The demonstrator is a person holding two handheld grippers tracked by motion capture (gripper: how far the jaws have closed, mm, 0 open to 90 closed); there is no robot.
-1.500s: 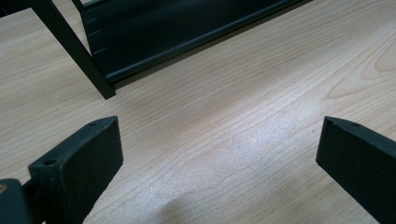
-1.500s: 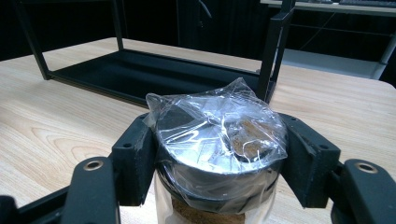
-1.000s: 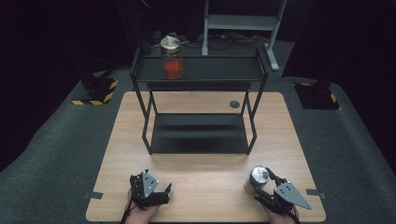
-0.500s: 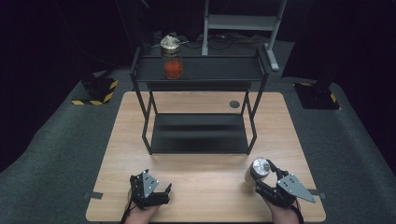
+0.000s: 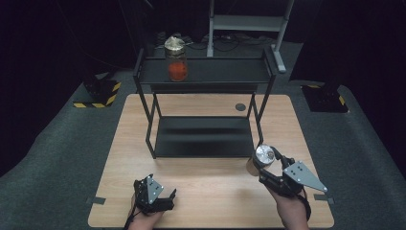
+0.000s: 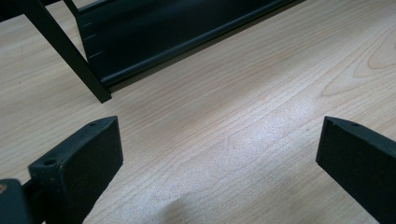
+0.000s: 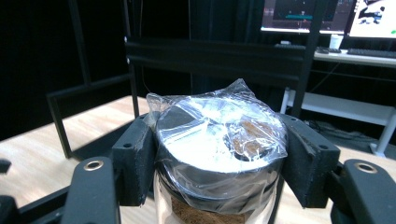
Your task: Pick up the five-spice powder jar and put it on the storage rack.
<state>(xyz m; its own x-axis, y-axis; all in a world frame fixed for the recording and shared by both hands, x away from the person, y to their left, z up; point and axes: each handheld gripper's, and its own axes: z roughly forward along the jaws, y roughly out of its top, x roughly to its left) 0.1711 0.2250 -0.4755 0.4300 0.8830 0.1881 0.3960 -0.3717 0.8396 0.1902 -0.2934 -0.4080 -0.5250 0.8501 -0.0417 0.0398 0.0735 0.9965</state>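
My right gripper (image 5: 266, 162) is shut on a jar with a silver lid (image 5: 263, 155) wrapped in clear film, held above the table near the rack's front right leg. In the right gripper view the jar (image 7: 219, 154) sits between both black pads, brown contents showing below the lid. My left gripper (image 5: 163, 197) rests low at the table's front left, open. Its jaws stand wide apart over bare wood in the left gripper view. A second jar with red contents (image 5: 176, 59) stands on the top shelf of the black rack (image 5: 206, 72).
The rack's lower shelf (image 5: 203, 136) lies bare on the wooden table (image 5: 215, 201). A dark round disc (image 5: 240, 107) sits on the table behind the rack. Black-and-yellow striped bases (image 5: 95, 96) stand on the grey floor at both sides.
The right gripper has risen with the jar and moved forward toward the rack's front right leg. The left gripper has stayed in place.
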